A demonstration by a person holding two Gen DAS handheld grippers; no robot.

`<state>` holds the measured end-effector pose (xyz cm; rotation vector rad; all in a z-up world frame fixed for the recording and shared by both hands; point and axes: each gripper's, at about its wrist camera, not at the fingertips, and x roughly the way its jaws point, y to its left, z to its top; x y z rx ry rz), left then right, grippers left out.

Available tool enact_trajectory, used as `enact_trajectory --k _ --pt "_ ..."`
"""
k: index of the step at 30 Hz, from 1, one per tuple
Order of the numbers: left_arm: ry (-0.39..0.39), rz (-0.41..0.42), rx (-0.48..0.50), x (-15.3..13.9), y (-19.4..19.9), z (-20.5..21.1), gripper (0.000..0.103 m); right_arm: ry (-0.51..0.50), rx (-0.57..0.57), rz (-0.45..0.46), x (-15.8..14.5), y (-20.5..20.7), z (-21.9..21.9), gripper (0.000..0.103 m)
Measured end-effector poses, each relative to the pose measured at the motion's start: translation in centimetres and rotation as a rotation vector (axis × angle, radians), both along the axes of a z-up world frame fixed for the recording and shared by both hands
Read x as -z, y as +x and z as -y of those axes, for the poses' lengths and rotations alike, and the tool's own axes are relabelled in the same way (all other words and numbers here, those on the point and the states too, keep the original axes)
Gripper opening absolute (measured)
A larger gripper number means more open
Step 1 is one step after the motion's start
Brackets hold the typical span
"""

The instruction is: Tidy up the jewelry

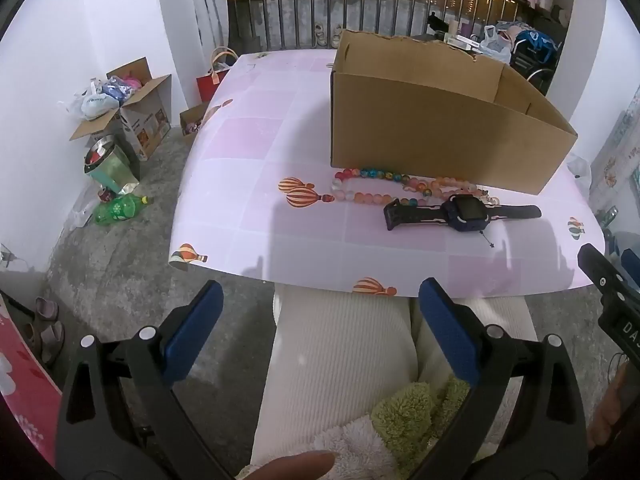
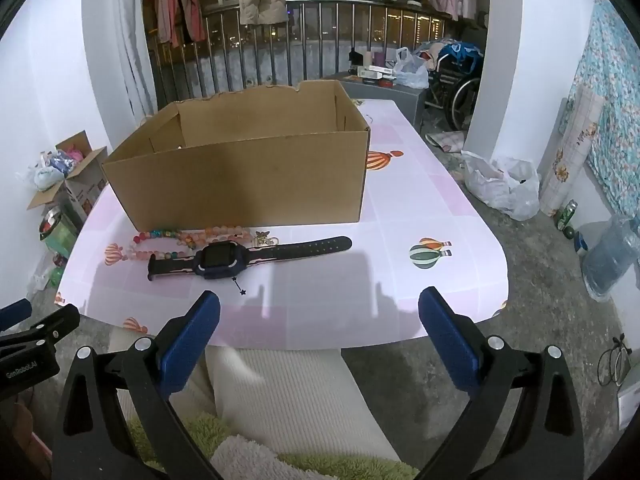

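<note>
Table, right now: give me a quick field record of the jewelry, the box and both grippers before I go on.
surface: pink table
box: open cardboard box, upright, contents hidden
beads: bead necklace on table, against box front
watch: dark smartwatch flat, in front of beads
small item: star pendant near watch
left gripper: open, empty, short of table edge
right gripper: open, empty, short of table edge

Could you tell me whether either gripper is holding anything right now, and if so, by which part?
Nothing is held. The left gripper and right gripper are both open and empty.
</note>
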<state>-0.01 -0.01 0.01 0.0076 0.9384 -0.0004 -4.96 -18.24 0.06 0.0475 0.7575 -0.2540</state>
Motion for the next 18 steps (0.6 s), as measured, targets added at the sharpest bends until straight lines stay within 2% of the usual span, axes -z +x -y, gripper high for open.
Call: enact_trajectory --k 18 --pt "0.002 -0.003 -0.001 0.01 0.01 0.00 0.095 0.001 0.000 0.001 -0.01 0.02 -0.01 0.097"
